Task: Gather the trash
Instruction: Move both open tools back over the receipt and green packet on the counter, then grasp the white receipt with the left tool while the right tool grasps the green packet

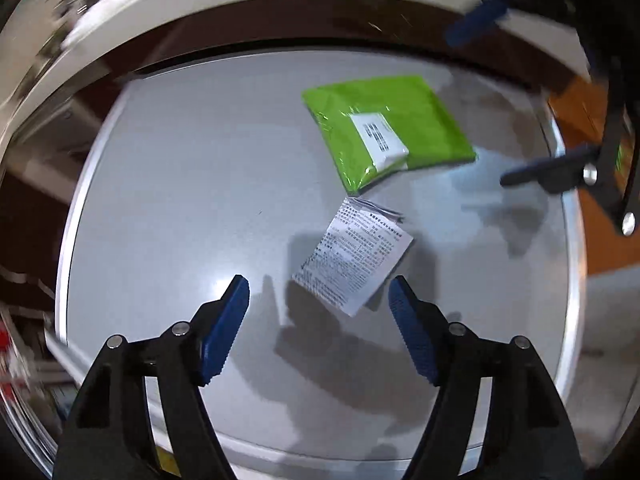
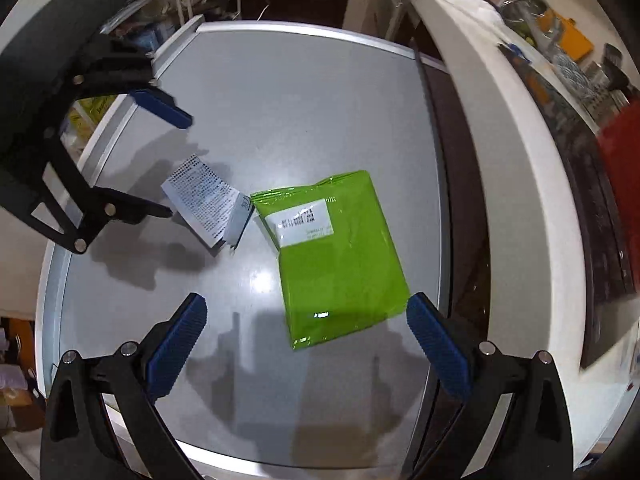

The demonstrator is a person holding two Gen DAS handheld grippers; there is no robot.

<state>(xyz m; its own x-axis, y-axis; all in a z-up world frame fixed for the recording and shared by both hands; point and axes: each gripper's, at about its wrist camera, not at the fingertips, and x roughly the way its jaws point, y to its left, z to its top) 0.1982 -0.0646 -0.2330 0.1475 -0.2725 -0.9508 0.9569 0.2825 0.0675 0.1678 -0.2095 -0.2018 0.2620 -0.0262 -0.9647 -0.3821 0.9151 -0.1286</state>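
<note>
My left tool (image 1: 318, 290) hung with its jaws apart and empty over the printed paper slip (image 1: 354, 256) on the grey surface (image 1: 180, 184), while to its right my right tool (image 2: 306, 316), likewise spread and empty, hovered above the green packet (image 2: 340, 264) lying just beside the slip.

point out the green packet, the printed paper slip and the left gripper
green packet (image 2: 344, 272): right wrist view, bare green face below its label
printed paper slip (image 1: 354, 258): left wrist view, printed middle
left gripper (image 1: 318, 300): left wrist view, midway between fingertips
</note>
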